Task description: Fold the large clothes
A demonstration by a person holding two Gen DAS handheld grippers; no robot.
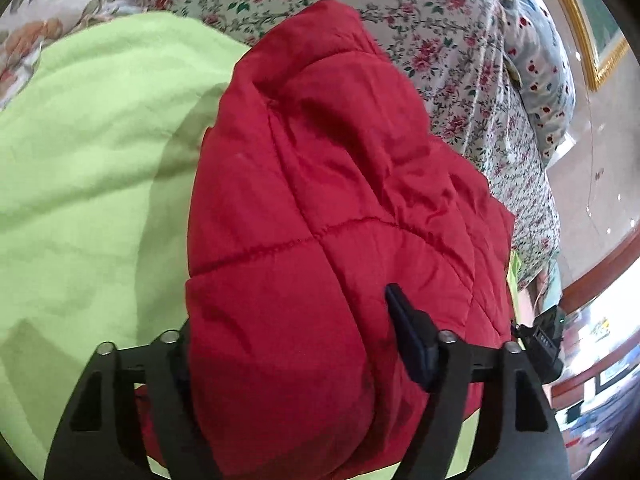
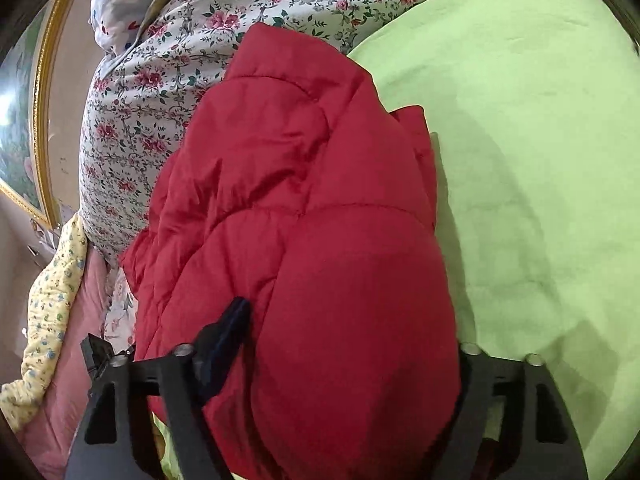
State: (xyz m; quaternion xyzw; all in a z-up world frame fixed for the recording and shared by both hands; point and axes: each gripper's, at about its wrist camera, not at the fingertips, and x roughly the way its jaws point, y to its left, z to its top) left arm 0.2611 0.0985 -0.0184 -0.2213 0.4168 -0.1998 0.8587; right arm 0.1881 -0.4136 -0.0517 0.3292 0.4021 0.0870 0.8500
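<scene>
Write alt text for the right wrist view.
A bulky red quilted jacket bulges between the right gripper's black fingers, which press into it. It lies on a lime-green sheet, with floral bedding behind.

Red puffer jacket on green sheet, seemingly bedding.

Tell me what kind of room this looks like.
Most likely a bedroom. A red quilted jacket lies on a lime green sheet spread like bed linen, floral bedding is heaped behind it, and a gold-framed picture hangs on the wall.
</scene>
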